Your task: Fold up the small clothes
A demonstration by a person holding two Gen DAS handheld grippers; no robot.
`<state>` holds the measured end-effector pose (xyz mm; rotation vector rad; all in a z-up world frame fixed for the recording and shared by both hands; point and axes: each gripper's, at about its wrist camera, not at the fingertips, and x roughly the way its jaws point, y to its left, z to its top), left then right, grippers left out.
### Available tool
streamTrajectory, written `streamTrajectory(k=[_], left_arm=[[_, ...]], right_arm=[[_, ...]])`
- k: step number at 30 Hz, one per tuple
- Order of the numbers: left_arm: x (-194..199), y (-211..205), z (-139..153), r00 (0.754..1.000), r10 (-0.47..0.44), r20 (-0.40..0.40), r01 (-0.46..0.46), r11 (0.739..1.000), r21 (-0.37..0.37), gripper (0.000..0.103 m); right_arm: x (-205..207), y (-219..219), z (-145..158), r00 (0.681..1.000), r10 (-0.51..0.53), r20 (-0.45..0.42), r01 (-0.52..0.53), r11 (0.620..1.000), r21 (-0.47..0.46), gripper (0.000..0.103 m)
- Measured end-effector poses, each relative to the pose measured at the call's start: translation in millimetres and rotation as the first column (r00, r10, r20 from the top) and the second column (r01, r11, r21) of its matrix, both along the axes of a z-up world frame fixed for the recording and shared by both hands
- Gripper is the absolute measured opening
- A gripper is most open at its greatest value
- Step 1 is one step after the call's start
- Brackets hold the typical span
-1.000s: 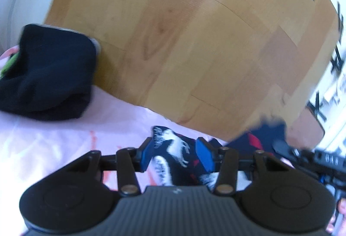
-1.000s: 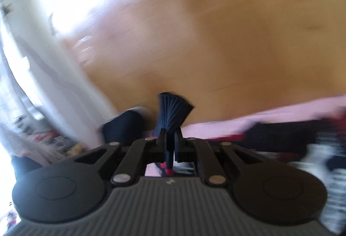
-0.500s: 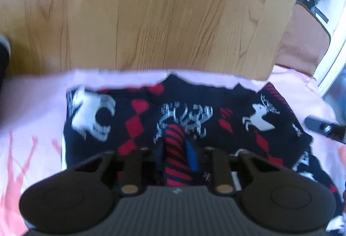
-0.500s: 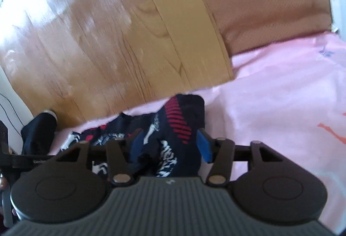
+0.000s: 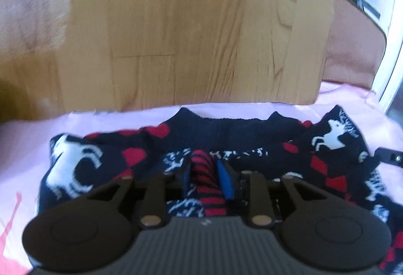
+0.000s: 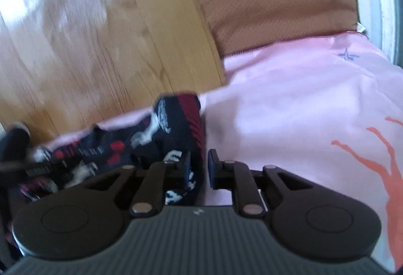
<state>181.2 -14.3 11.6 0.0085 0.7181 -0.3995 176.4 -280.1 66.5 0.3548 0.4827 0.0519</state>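
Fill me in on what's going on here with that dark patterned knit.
A person with a gripper in each hand is folding a navy sweater with red diamonds and white reindeer on a pink sheet beside a wooden panel. The left gripper, whose jaws have just been opening, has the red-striped cuff between its pads. The right gripper, jaws just closing, straddles the sweater's right edge, with a gap at one pad.
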Motion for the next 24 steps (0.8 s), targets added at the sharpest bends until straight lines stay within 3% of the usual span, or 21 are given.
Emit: streamTrajectory(k=[5,8,11,15,18,22,24], left_arm=[[-48,60,31,0.995,0.067,0.069,-0.065,0.998,-0.024,0.029],[-84,107,42,0.996,0.08,0.034,-0.078,0.995,-0.061,0.03],[-129,135,41,0.997,0.065,-0.031,-0.067,0.996,-0.066,0.033],[-196,166,30,0.991,0.009,-0.134,-0.027,0.991,-0.132,0.043],[-229,176,22,0.984,-0.014,-0.18,-0.022,0.98,-0.199,0.055],[-260,183,7,0.963,-0.031,-0.269,-0.047,0.959,-0.278,0.056],[-276,183,4,0.962,-0.036,-0.272,-0.049,0.953,-0.299,0.058]], right_arm=[[-39,0,17,0.992,0.098,0.078,-0.098,0.995,0.004,0.02],[-63,3,3,0.977,0.214,0.014,-0.215,0.976,0.021,0.023],[-85,2,-23,0.984,0.149,-0.099,-0.159,0.982,-0.103,0.02],[-133,-27,-24,0.99,0.127,-0.062,-0.12,0.987,0.103,0.027],[-170,-34,-26,0.977,0.208,-0.046,-0.195,0.959,0.204,0.027],[-215,-31,-41,0.955,0.293,-0.044,-0.267,0.916,0.3,0.029],[-232,-30,-52,0.941,0.334,-0.051,-0.296,0.887,0.355,0.031]])
